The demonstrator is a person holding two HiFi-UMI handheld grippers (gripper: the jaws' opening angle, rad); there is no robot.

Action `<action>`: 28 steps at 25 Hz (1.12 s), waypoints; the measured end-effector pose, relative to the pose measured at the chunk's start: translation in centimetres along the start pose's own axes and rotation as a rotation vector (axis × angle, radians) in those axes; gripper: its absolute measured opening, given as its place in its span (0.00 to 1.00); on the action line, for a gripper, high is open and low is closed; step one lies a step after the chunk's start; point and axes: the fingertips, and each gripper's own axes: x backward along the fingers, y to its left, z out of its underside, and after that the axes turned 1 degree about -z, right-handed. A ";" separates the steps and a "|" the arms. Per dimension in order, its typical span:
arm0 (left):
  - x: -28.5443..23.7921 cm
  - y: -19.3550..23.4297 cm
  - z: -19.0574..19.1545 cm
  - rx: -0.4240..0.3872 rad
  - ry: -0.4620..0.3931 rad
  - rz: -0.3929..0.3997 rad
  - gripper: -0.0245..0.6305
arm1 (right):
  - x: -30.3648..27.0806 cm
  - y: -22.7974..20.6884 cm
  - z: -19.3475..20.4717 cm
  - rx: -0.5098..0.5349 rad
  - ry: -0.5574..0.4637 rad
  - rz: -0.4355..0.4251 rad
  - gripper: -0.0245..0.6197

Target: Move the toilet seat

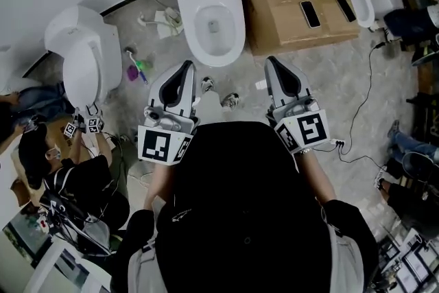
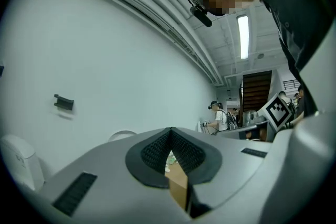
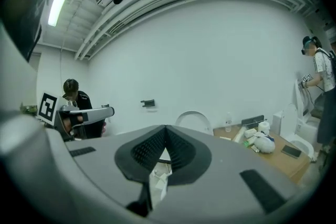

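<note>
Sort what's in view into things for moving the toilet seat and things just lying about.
For the job: middle toilet, left gripper, right gripper (both shut, empty).
Lying about: left toilet, cardboard box, phones, floor cable.

The head camera is looking steeply down from above the person, taking in the left gripper (image 1: 183, 69), the right gripper (image 1: 273, 64), and the toilet (image 1: 214, 24) and cardboard table (image 1: 274, 14) just beyond them. Each gripper camera is riding close behind its own jaws, facing roughly level toward the white wall (image 2: 105, 60). The right gripper view is sharing the toilet and cardboard table with the head view.
</note>
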 end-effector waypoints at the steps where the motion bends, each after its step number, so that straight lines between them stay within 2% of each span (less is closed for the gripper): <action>1: -0.1 0.6 0.1 0.006 0.004 -0.006 0.05 | -0.5 0.2 -0.3 0.005 -0.001 -0.006 0.06; 7: -2.7 4.5 -0.6 0.017 -0.020 -0.006 0.05 | -4.6 0.6 -1.7 0.031 0.006 -0.017 0.06; 13: -3.7 6.3 -1.3 0.013 -0.036 0.017 0.05 | -7.1 0.9 -2.2 0.039 -0.002 -0.002 0.06; 17: -3.9 7.7 -1.5 0.001 -0.036 0.005 0.05 | -8.5 1.1 -1.9 0.038 0.000 -0.017 0.06; 22: -4.5 7.9 -1.4 -0.007 -0.034 -0.043 0.05 | -9.2 0.7 -1.5 0.049 0.016 -0.080 0.06; 28: -6.2 5.2 -1.0 -0.017 -0.035 -0.119 0.05 | -9.1 -1.6 -1.5 0.075 0.042 -0.200 0.06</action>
